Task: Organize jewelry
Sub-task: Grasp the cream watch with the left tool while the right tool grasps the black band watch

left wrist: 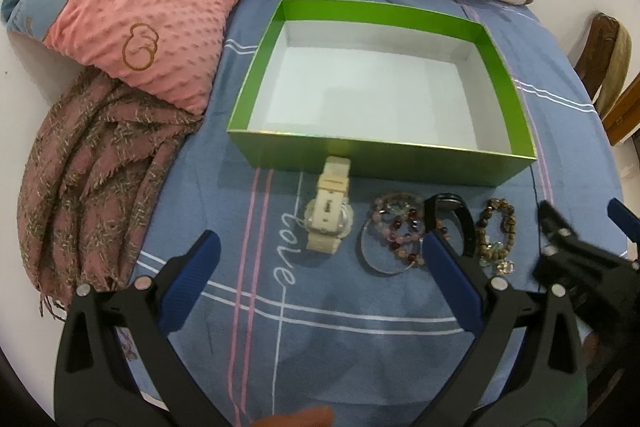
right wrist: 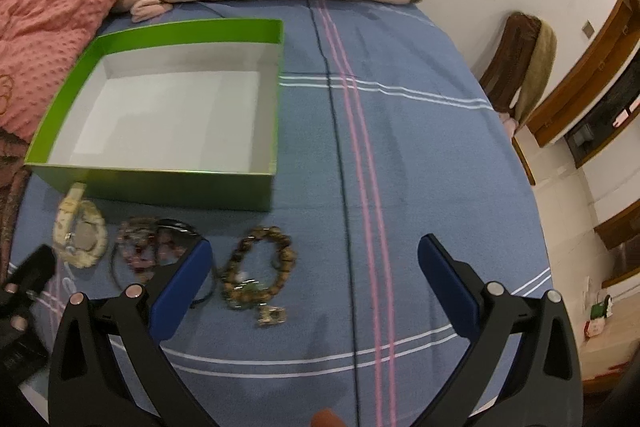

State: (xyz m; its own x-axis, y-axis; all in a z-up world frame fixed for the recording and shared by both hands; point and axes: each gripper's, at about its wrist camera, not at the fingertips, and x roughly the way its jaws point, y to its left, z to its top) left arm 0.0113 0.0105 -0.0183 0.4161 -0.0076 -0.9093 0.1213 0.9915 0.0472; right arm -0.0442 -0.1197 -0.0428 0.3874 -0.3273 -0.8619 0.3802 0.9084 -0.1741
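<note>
Left wrist view: left tongs (left wrist: pixel 320 259) spread wide, holding nothing | right tongs (right wrist: pixel 316 263) likewise spread, empty

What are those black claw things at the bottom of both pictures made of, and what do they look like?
Each is a hand-held tool: the left tool and right tool both have two black plastic arms shaped like a V, with triangular cut-outs and round silver rivets. The fingers carry ribbed blue pads. No cables or sleeves show.
</note>
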